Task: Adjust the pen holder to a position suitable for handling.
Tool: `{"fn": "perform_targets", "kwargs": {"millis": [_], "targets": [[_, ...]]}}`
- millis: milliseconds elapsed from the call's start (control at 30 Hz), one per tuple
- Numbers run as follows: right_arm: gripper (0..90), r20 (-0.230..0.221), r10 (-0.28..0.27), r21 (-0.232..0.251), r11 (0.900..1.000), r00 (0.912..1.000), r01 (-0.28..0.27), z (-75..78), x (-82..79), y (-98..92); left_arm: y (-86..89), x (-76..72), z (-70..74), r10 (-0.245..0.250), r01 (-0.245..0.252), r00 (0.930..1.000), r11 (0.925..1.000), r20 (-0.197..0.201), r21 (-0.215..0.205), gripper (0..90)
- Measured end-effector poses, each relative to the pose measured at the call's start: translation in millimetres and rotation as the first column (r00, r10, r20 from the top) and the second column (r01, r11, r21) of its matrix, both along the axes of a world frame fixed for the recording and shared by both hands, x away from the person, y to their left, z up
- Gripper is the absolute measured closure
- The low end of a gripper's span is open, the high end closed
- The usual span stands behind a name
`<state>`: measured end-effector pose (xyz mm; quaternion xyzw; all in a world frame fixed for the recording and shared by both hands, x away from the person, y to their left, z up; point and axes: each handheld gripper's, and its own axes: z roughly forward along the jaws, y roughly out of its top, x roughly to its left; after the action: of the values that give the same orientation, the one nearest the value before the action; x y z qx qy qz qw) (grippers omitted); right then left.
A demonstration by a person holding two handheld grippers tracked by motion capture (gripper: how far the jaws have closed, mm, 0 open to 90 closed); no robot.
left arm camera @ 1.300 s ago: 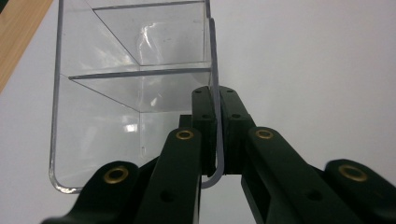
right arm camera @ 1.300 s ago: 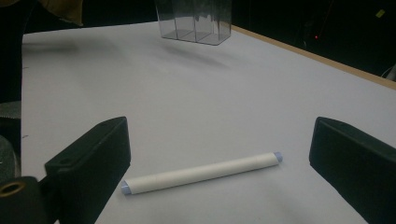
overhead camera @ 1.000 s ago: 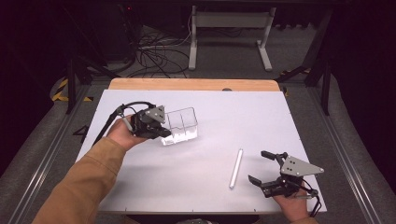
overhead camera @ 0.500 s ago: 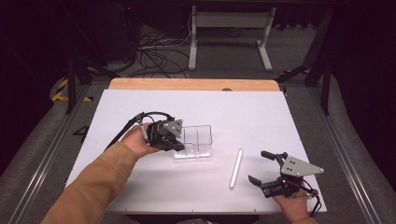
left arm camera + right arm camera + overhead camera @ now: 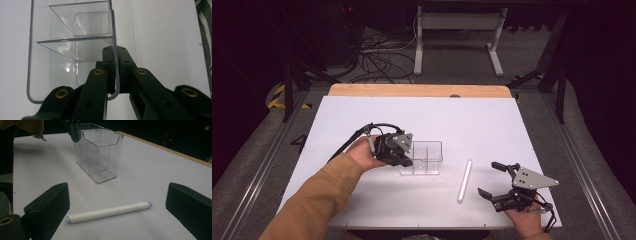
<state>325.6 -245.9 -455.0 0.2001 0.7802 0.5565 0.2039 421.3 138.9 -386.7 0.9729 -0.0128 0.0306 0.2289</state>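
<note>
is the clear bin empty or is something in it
Empty: the clear bin shows only bare dividers; the white tube lies outside on the table.

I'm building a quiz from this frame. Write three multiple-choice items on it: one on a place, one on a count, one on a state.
1. Where does the white tube lie?
A. inside the clear bin
B. on the table between the bin and the right tool
C. in the left tool

2. How many compartments has the clear bin?
A. one
B. three
C. six

3. What is the right tool doing?
A. open, holding nothing
B. shut on the tube
C. shut on the bin wall

Answers:
1 B, the tube rests flat on the white table, apart from the bin.
2 B, two dividers split the bin.
3 A, its jaws stand wide in the right gripper view; the left tool pinches the bin's wall.
</note>
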Motion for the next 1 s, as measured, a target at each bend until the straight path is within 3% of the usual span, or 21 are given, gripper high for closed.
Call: {"fn": "perform_targets", "kwargs": {"millis": [167,300,433,500,600,667,733,767,900,1000], "targets": [[5.7,-0.001,0.001,0.000,1.000,1.0000,-0.001,-0.1,-0.1,0.0,1.3,-2.9,0.9,-0.004,0.004,1.0000,0.9999,-0.005,-0.015,83.3],[5.8,-0.001,0.001,0.002,1.000,1.0000,-0.001,-0.1,0.0,0.1,4.6,-5.2,4.4,0.001,-0.002,0.9998,0.9988,-0.020,-0.048,73.9],[5.7,0.001,0.000,0.002,1.000,1.0000,0.000,0.4,-0.5,0.1,12.0,-9.4,11.9,0.024,-0.024,0.9997,0.9951,0.003,-0.096,64.0],[5.7,0.003,0.001,0.005,1.000,1.0000,-0.001,1.2,-0.7,0.1,22.1,-14.0,20.0,0.055,-0.053,0.9985,0.9833,0.008,-0.174,58.6],[5.4,0.005,-0.003,0.015,1.000,1.0000,0.003,2.2,-1.2,1.0,31.9,-21.4,25.2,0.083,-0.076,0.9965,0.9579,0.013,-0.277,52.5],[5.1,0.002,-0.004,0.014,1.000,1.0000,0.004,3.0,-1.1,1.3,36.9,-26.6,26.6,0.105,-0.094,0.9943,0.9427,0.018,-0.320,47.6],[5.2,0.005,-0.006,0.017,1.000,1.0000,0.006,3.9,-1.6,2.0,40.9,-30.9,27.4,0.124,-0.109,0.9920,0.9340,0.023,-0.340,44.4],[5.4,0.012,-0.005,0.017,1.000,0.9999,0.005,4.2,-1.7,2.1,40.9,-30.9,27.4,0.124,-0.109,0.9920,0.9340,0.023,-0.340,43.3],[5.7,0.013,-0.005,0.023,1.000,0.9999,0.005,6.0,-2.8,2.8,52.1,-37.2,30.9,0.187,-0.161,0.9822,0.8858,0.017,-0.435,39.5],[5.7,0.017,-0.005,0.027,1.000,0.9998,0.005,6.7,-2.8,3.3,57.9,-41.0,32.4,0.227,-0.191,0.9738,0.8588,0.018,-0.475,37.2]]}}
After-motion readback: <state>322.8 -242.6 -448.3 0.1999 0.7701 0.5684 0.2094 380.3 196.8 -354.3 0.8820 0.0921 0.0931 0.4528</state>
